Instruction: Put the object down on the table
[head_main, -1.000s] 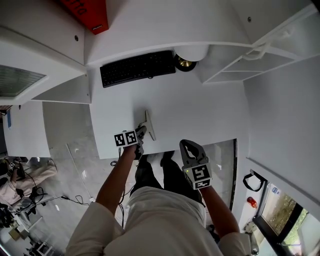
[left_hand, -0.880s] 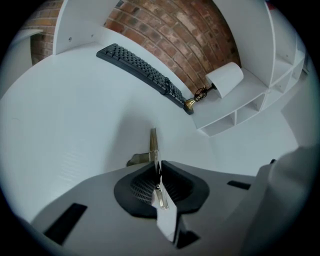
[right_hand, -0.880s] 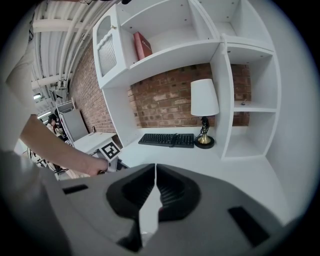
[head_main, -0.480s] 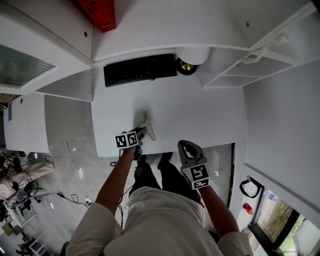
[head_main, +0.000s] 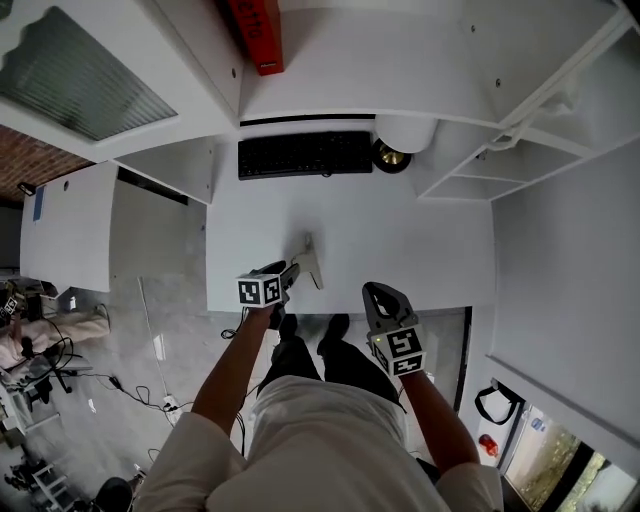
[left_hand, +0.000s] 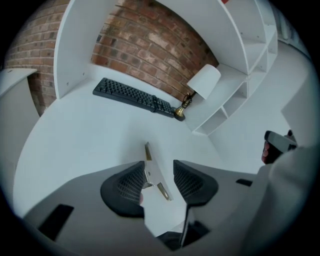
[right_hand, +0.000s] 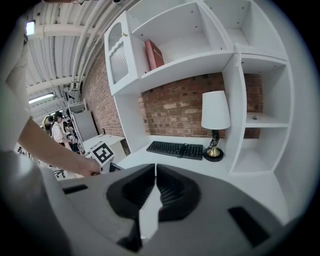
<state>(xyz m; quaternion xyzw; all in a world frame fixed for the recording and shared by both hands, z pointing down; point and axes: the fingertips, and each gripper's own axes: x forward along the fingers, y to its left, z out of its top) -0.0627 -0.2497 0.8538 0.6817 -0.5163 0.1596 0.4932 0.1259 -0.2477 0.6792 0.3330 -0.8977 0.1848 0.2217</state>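
— Where's the object now?
— Flat on the table, near its front edge and well apart from the keyboard. Your left gripper has just been opening its jaws. They stand spread, and the object shows in the gap between them with no pad pressing on it.
— How do I finish cleanly?
— I'd draw back along the line of the jaws, holding them wide, with no sideways swing. The left pad looks close to the object's edge and could flick it. Your right gripper, jaws pressed together on nothing, has no part in this.
— What am I handling?
— A thin, pale, flat strip, narrowing at the far end, with a tan, metal-looking piece on it. I judge it light, so a nudge would slide it
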